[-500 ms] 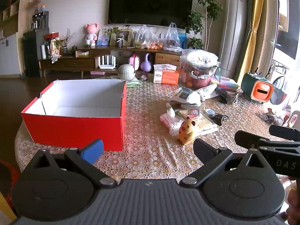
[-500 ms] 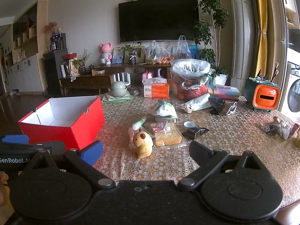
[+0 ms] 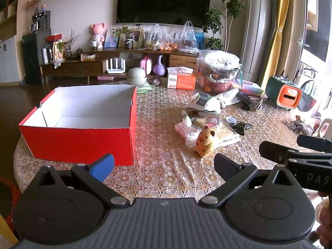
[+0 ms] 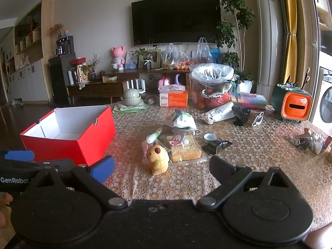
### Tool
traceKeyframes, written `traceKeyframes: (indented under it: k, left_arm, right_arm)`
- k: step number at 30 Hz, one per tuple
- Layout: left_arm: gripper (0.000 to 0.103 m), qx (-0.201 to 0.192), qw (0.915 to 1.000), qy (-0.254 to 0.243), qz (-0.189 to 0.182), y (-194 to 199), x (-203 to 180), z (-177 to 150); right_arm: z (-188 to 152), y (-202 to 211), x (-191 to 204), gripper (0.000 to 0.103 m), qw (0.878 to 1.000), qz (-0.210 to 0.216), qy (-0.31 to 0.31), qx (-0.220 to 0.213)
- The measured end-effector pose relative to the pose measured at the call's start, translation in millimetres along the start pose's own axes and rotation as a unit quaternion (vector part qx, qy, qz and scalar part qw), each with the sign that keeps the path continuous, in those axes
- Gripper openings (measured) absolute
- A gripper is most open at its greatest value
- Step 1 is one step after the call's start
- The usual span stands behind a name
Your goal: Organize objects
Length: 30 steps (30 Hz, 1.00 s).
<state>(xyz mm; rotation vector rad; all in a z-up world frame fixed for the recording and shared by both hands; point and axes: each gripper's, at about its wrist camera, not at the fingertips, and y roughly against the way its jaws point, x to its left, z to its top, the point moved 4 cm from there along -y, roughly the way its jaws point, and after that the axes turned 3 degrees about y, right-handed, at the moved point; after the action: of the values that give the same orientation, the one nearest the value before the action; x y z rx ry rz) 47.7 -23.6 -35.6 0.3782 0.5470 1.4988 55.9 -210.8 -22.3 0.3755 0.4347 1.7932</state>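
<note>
Both the left gripper (image 3: 164,164) and right gripper (image 4: 161,165) are hovering wide apart and empty-fingered above the table (image 4: 249,155), facing the yellow toy (image 4: 157,158) beside the red box (image 3: 83,143).

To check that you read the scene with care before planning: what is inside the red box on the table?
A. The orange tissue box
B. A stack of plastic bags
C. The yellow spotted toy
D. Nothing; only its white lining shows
D: the red box shows only bare white walls and floor, while the yellow spotted toy stands on the tablecloth to its right, near the clutter.
</note>
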Motion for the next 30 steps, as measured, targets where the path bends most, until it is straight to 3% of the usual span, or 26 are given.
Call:
traceKeyframes:
  k: [16,25,30]
  left_arm:
    - [0.103,-0.007,0.9987,-0.049,-0.009,-30.5,-24.4,11.5]
    - [0.103,0.0,0.9986,-0.04,-0.034,-76.7,-43.8,22.5]
    - [0.103,-0.007,0.9982,-0.056,-0.02,-105.3,-56.5,20.7]
  right_arm:
    - [9.1,-25.3,-30.3,0.095,1.0,-0.018,0.001,0.015]
    - [24.5,-75.4,-71.7,0.095,0.998,-0.054,0.025,0.03]
    - [27.5,-114.8,-98.9,0.095,0.996,-0.074,0.033,0.048]
